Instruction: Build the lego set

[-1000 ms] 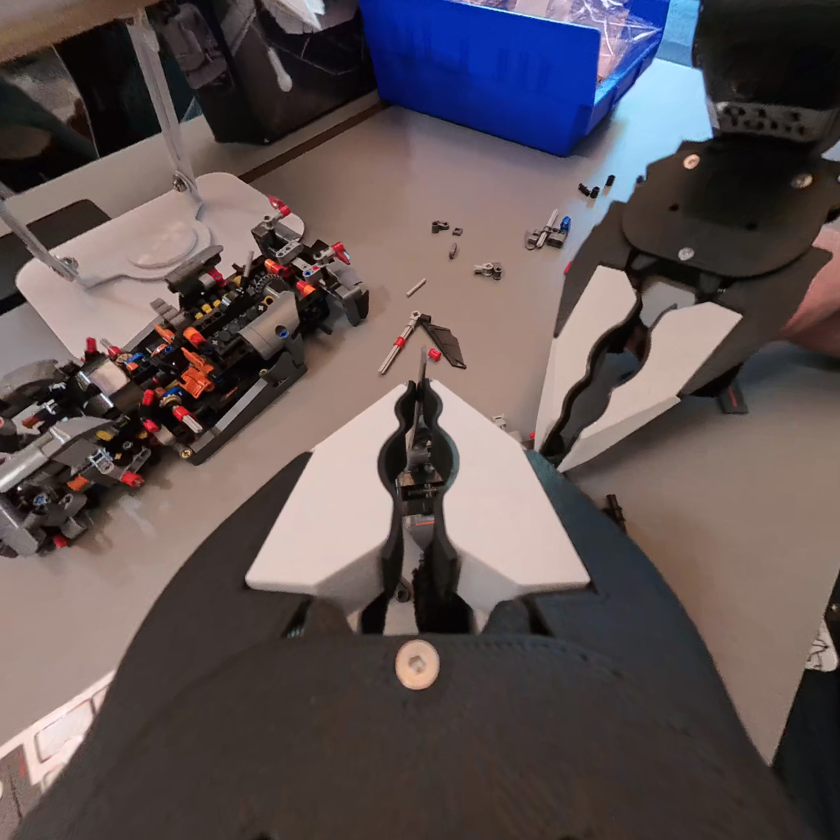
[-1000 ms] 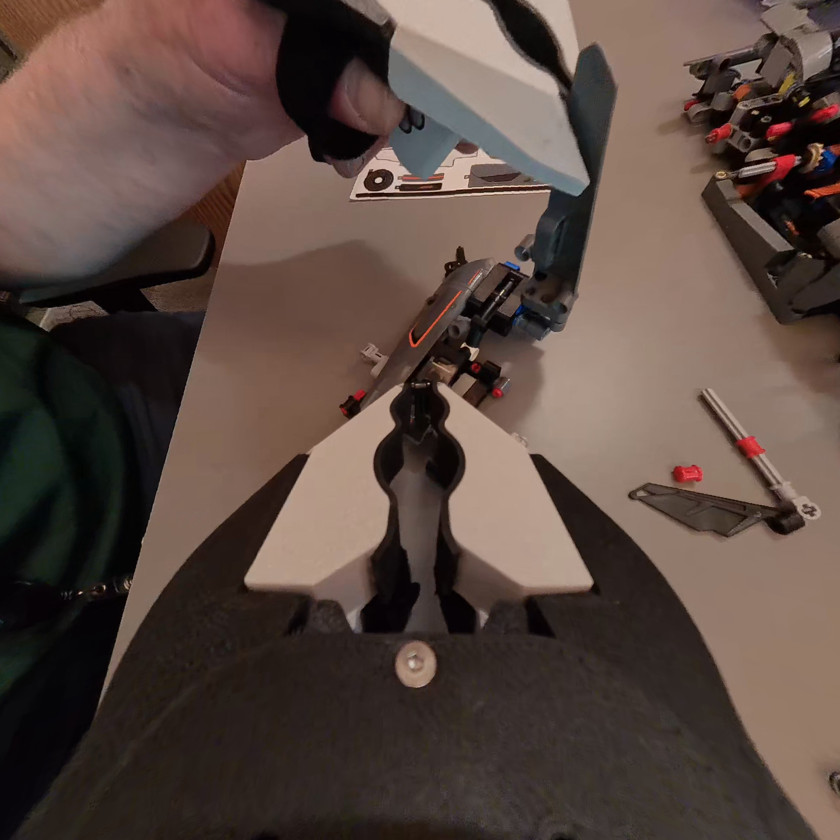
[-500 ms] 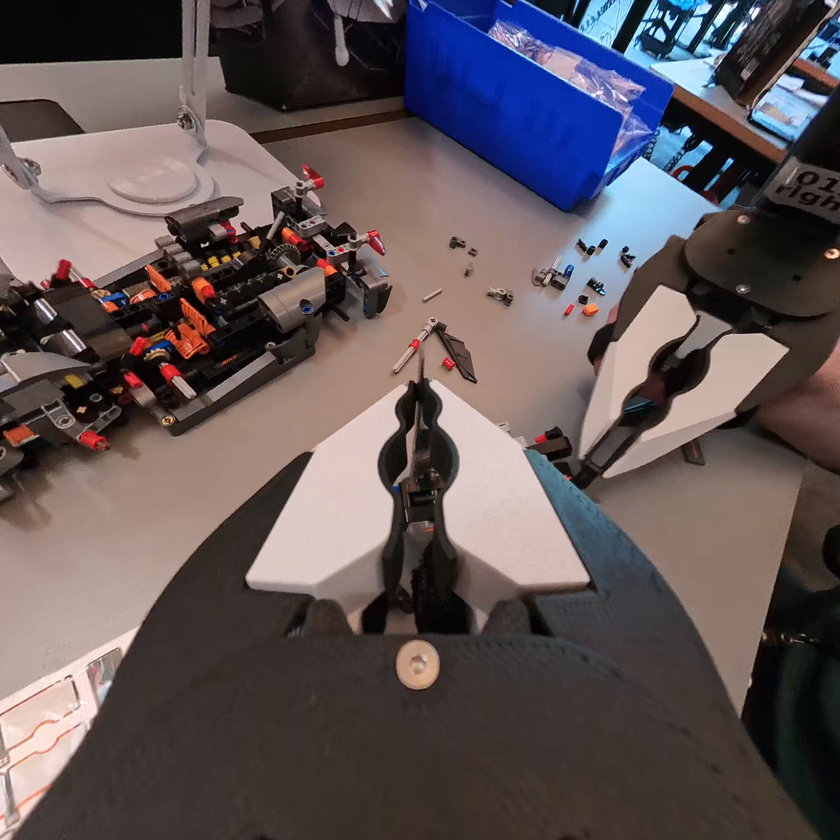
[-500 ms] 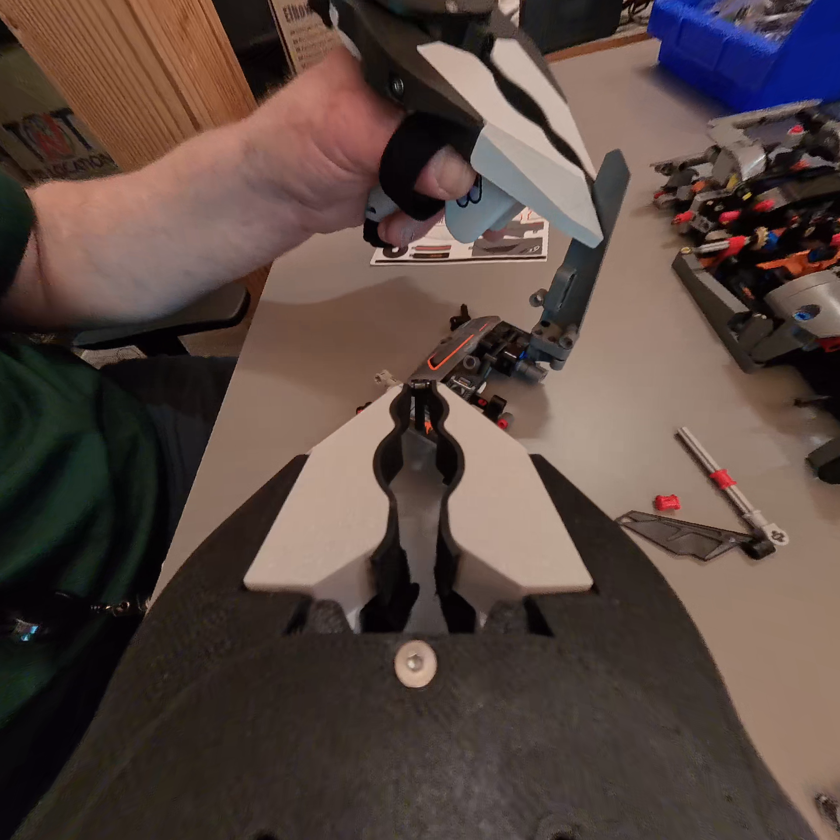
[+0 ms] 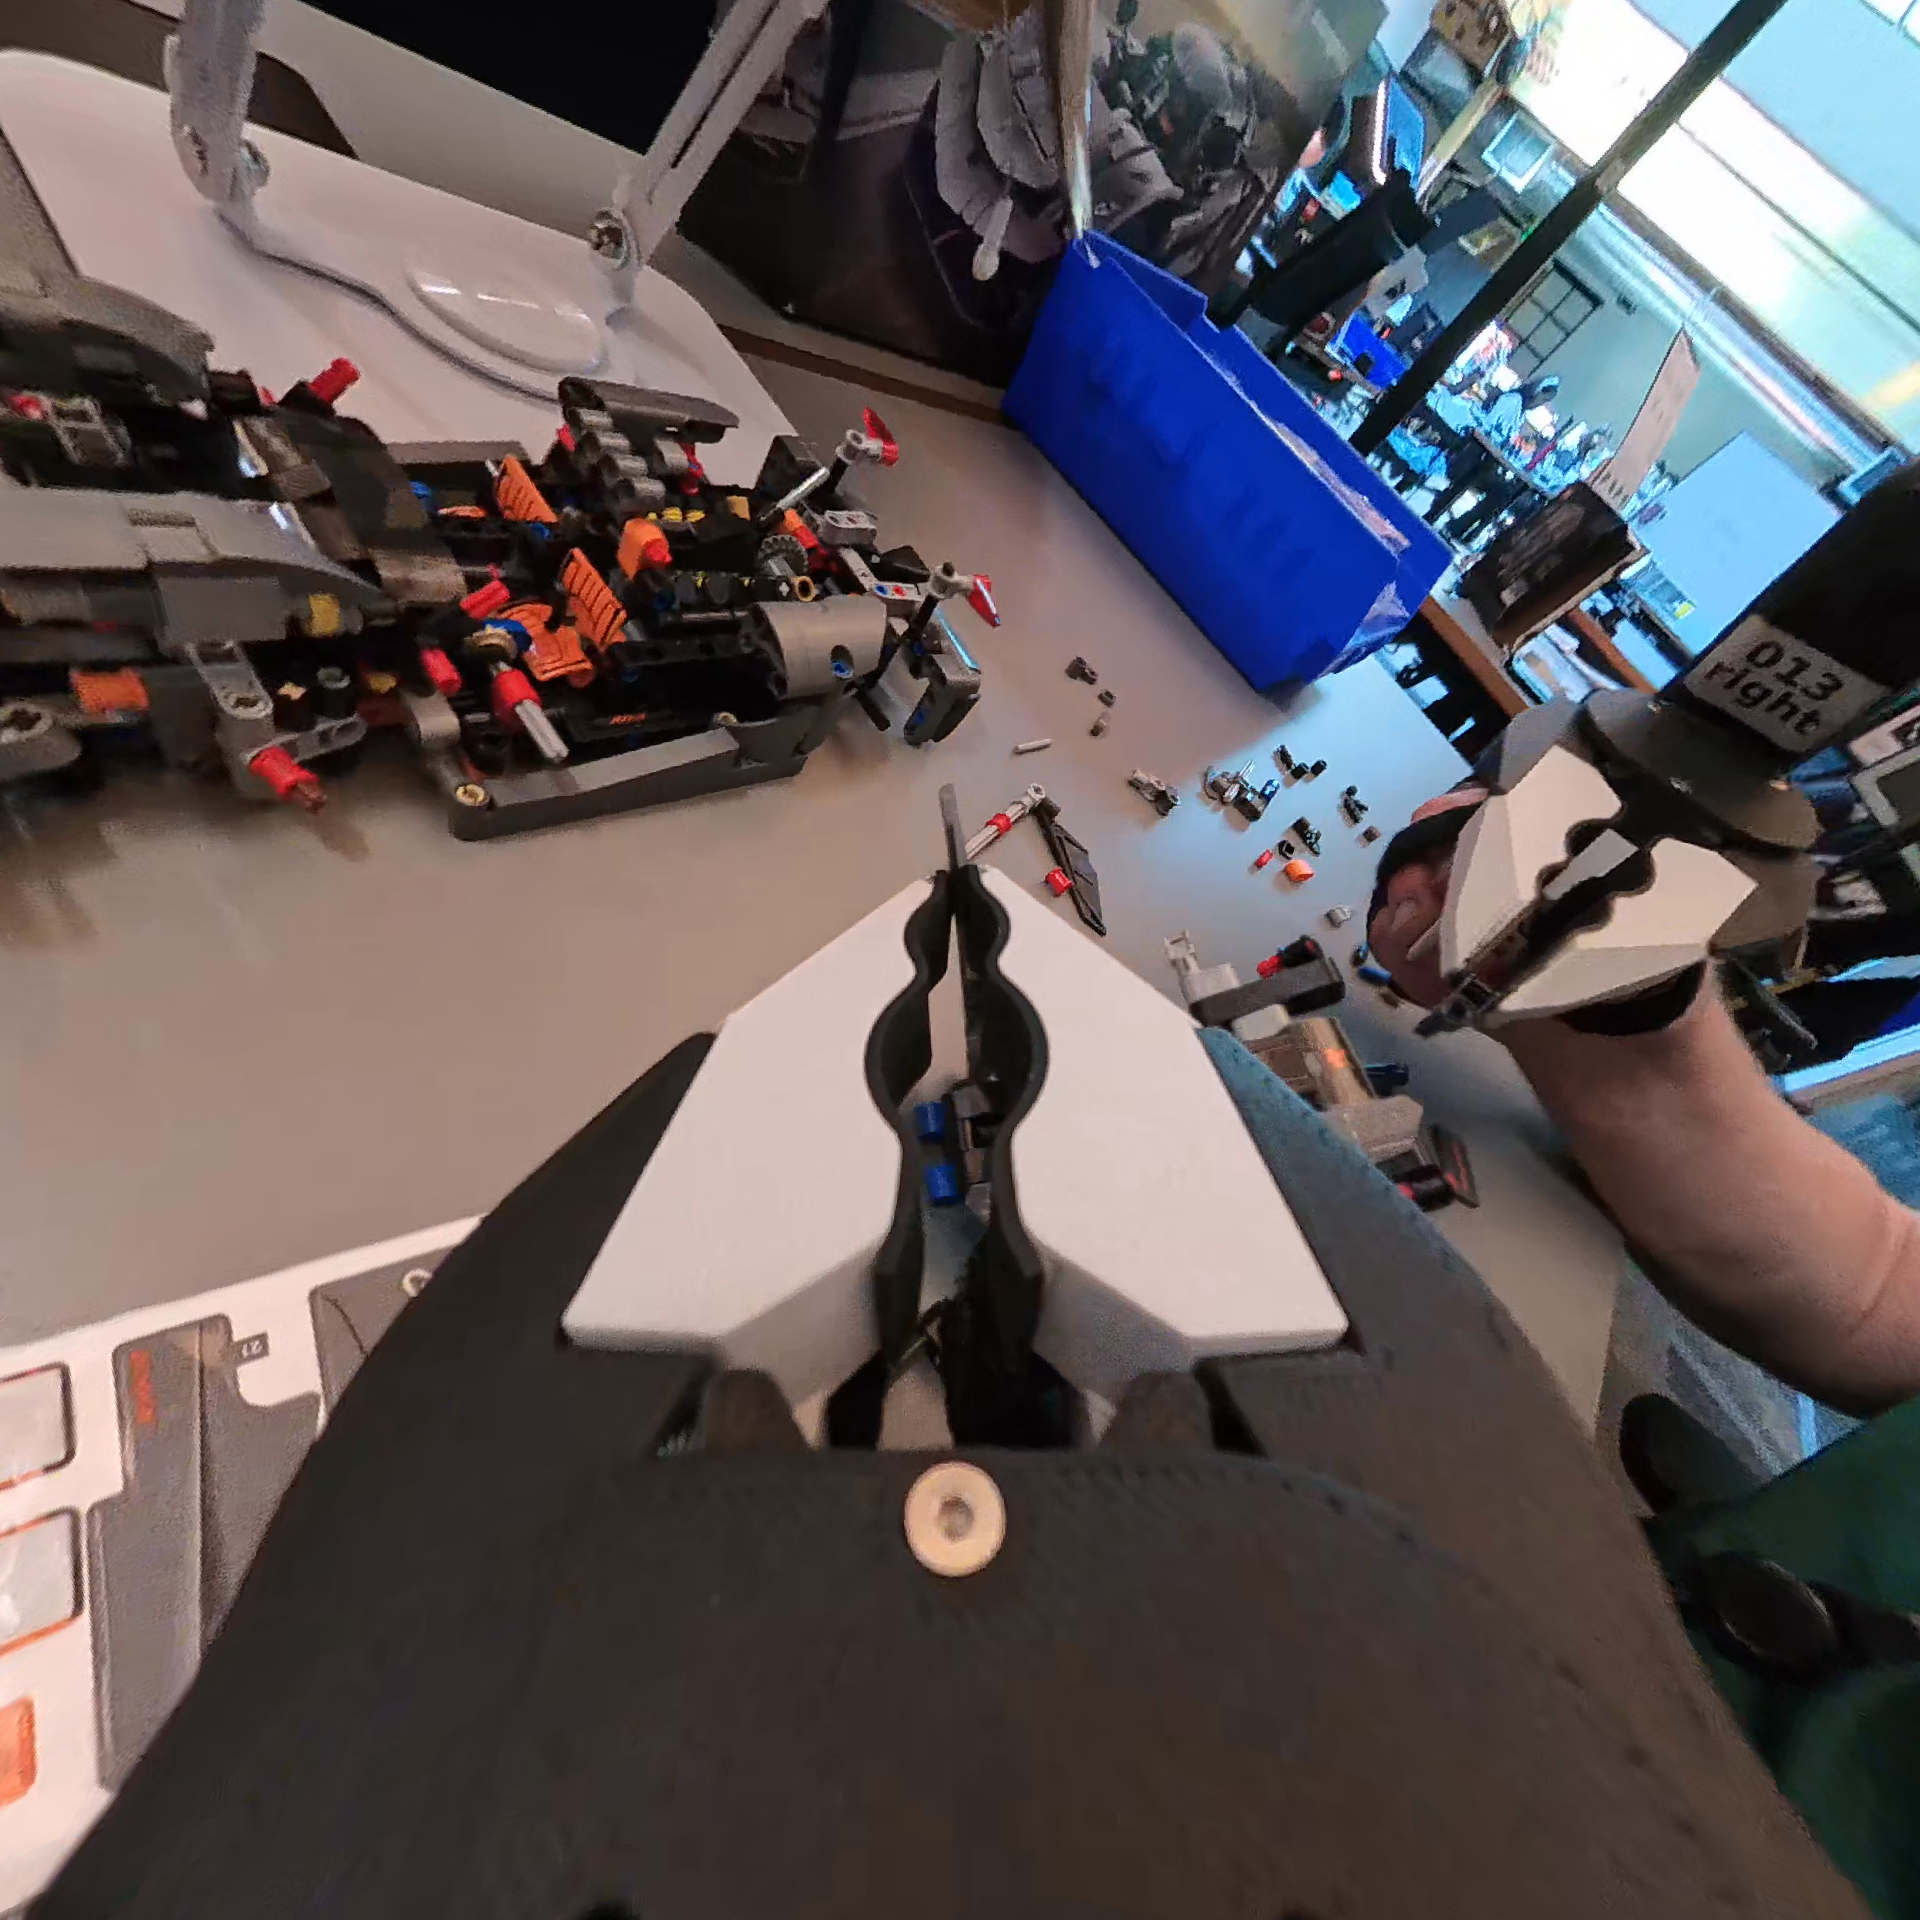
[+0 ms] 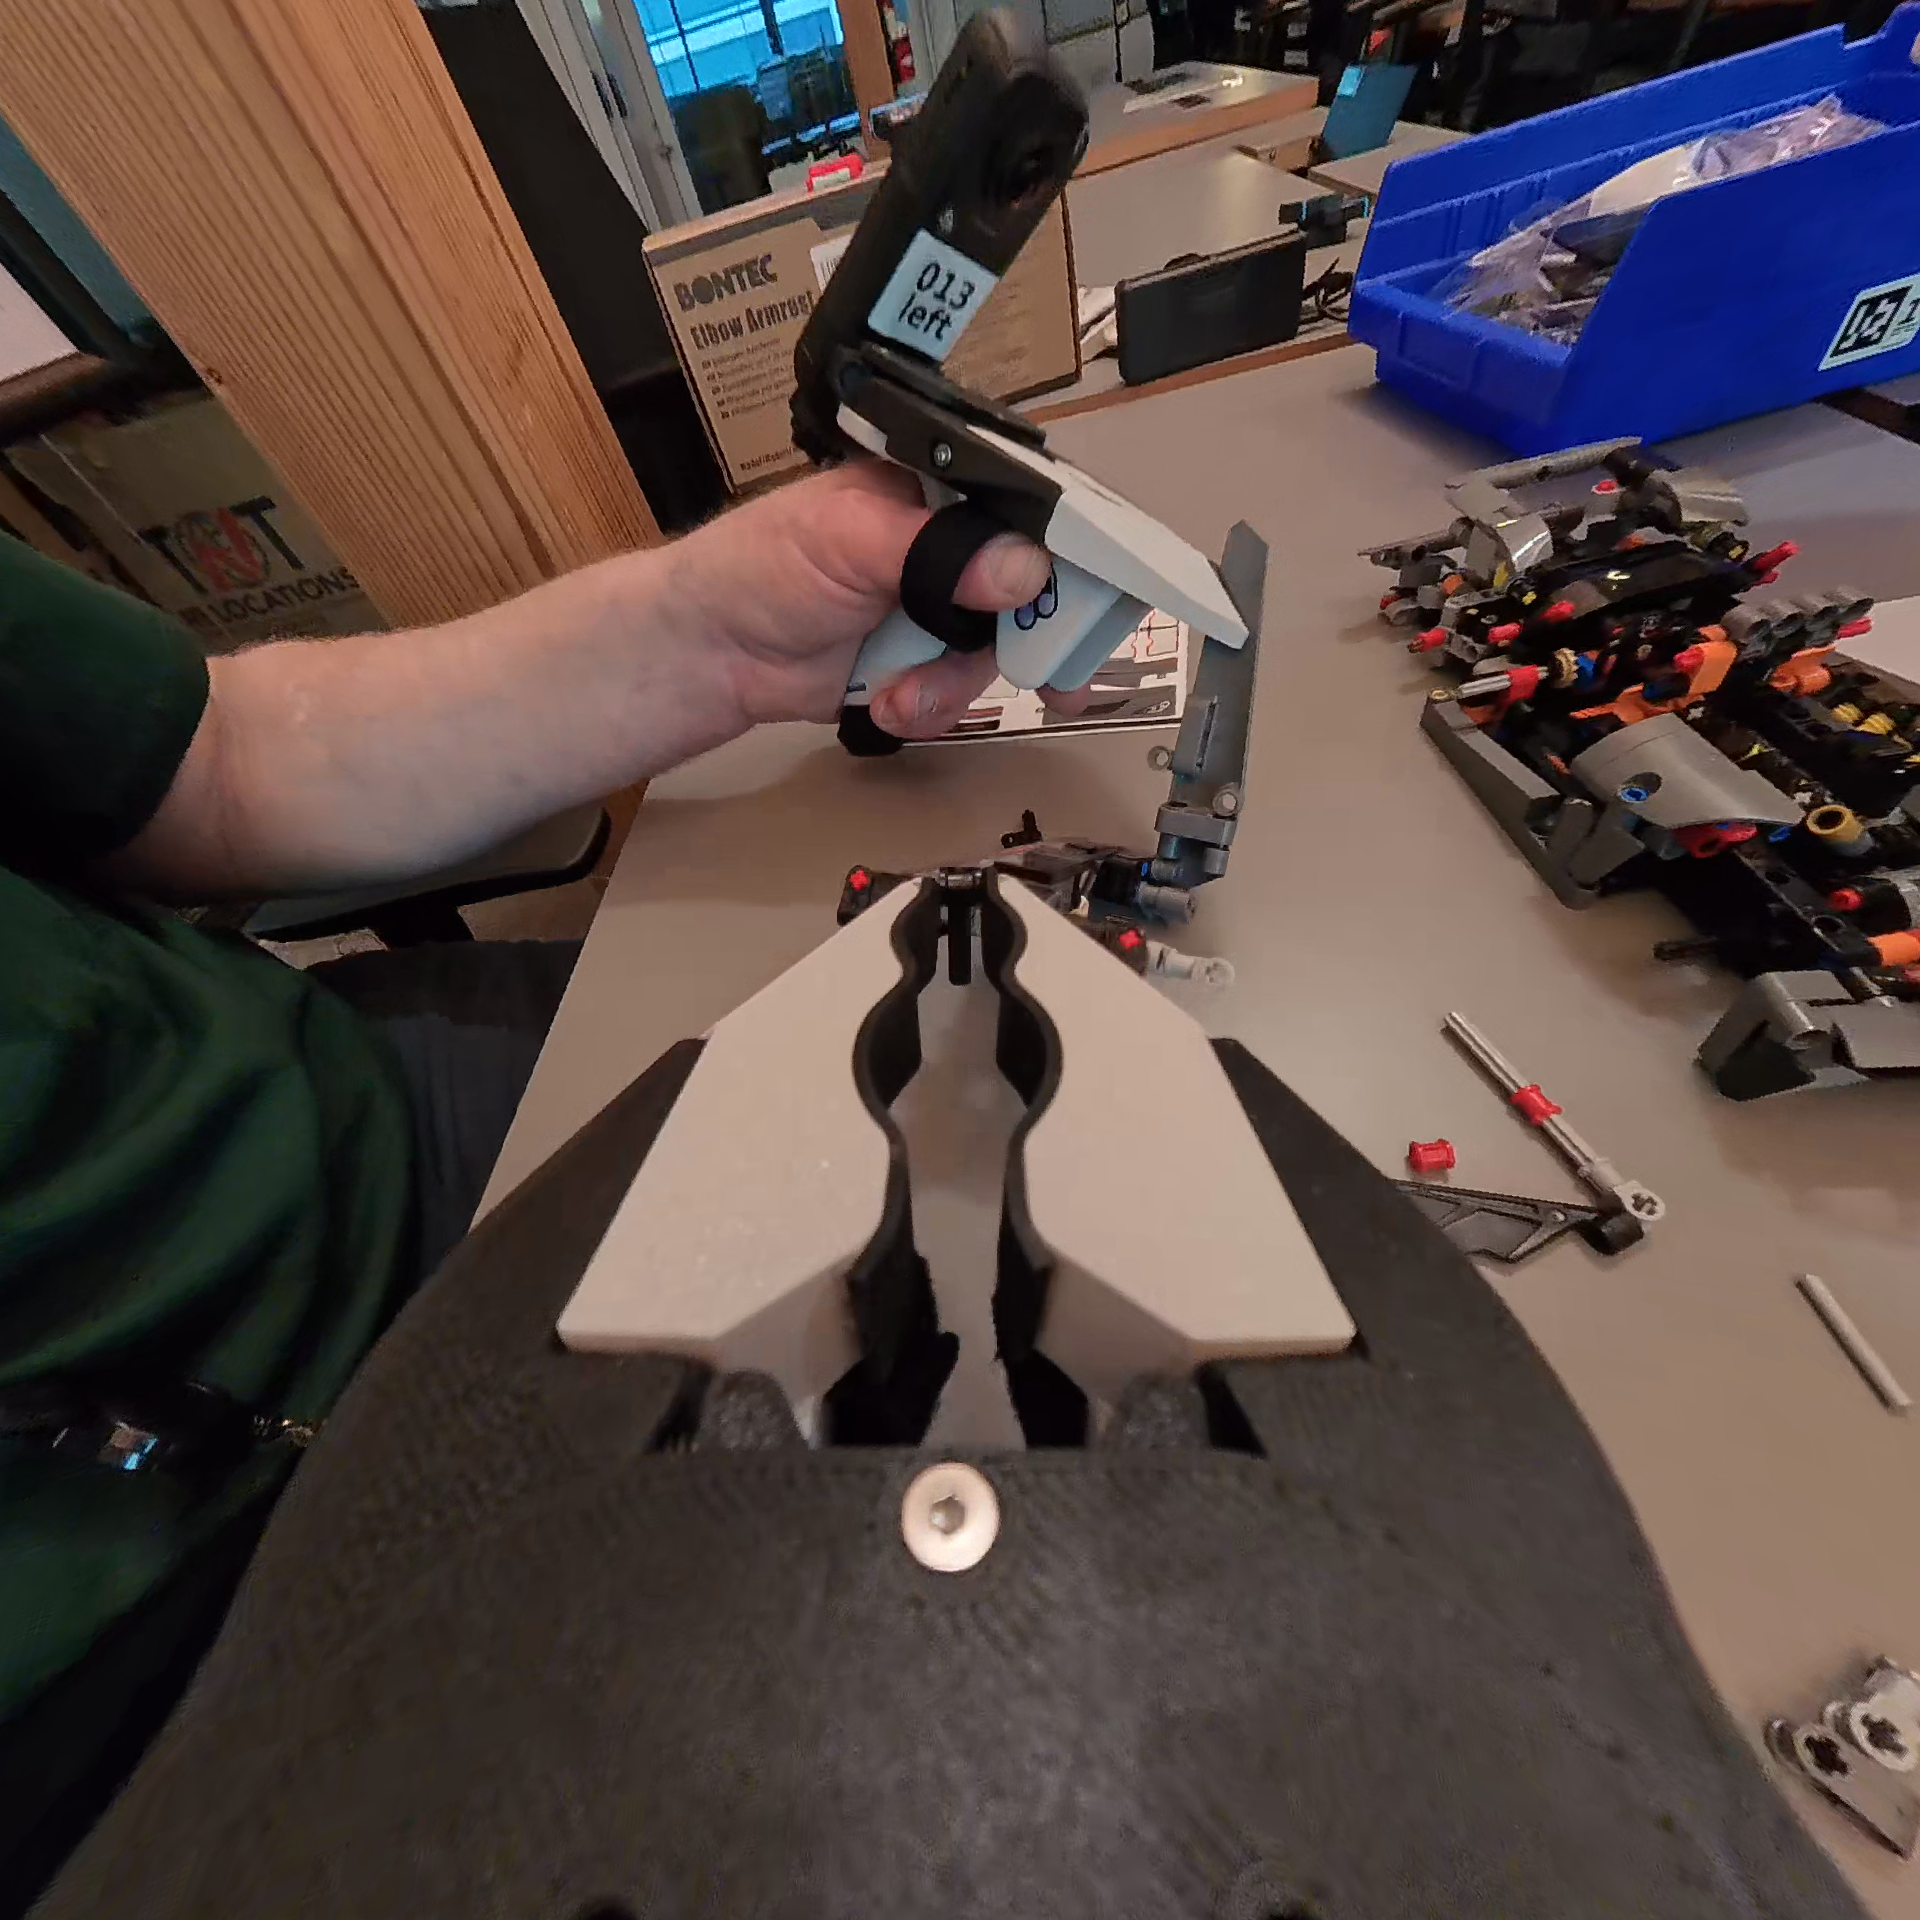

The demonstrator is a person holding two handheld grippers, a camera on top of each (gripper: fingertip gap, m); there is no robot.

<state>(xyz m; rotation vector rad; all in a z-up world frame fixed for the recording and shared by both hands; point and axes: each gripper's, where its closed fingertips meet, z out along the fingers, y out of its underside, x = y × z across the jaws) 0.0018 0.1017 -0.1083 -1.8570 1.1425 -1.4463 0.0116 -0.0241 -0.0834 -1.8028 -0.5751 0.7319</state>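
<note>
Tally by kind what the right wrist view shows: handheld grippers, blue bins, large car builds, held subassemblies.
Black-and-white handheld grippers: 2 (left gripper, right gripper)
Blue plastic bin: 1
Large black-and-orange Lego car chassis: 1
Small grey-and-black Lego subassembly, gripped by both: 1
Total: 5

A cardboard box stands behind the grey table, beside a wooden pillar. A black tablet leans near it.
</note>
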